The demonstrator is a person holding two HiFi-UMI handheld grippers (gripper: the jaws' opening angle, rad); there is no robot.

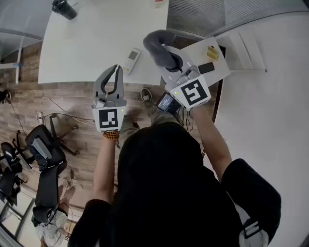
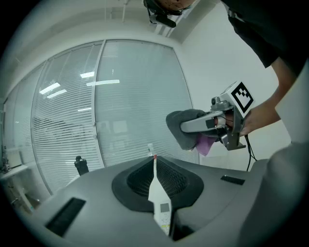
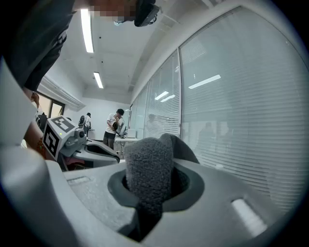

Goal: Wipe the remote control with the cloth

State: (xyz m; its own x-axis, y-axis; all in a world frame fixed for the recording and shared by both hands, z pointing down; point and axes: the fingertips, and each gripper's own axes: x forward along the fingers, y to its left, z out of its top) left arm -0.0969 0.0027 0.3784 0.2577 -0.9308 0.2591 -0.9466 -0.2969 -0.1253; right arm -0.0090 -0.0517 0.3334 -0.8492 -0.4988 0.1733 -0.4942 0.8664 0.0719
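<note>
Where the head view looks down past the person's head, the white oblong plastic remote control [image 1: 131, 60] lies flat on the white rectangular table [image 1: 87, 43], near its front edge. It is just beside the tips of the left gripper [image 1: 117, 67], whose grey jaws meet at their ends and carry nothing. To the right, the right gripper [image 1: 170, 59] is clamped on the dark grey fleecy cloth [image 1: 159, 44]. The cloth wraps over that gripper's tips in a thick roll held over the table's right edge, clear of the remote control. A small black cylindrical object [image 1: 64, 7] stands near the table's far left corner. In the left gripper view the jaws are pressed together at the tips with nothing gripped, and a sliver of the remote control [image 2: 164, 212], with its small grey screen, shows through the narrow slit behind them. Beyond, the right gripper [image 2: 187, 126] hangs at the right with the cloth [image 2: 177, 130] bunched round its end, before a glass wall with white blinds [image 2: 120, 106]. In the right gripper view the cloth [image 3: 147, 169] stands up thick between the jaws, which squeeze it from both sides. The left gripper [image 3: 115, 157] shows at the left, and people [image 3: 116, 126] stand far off in the room.
</note>
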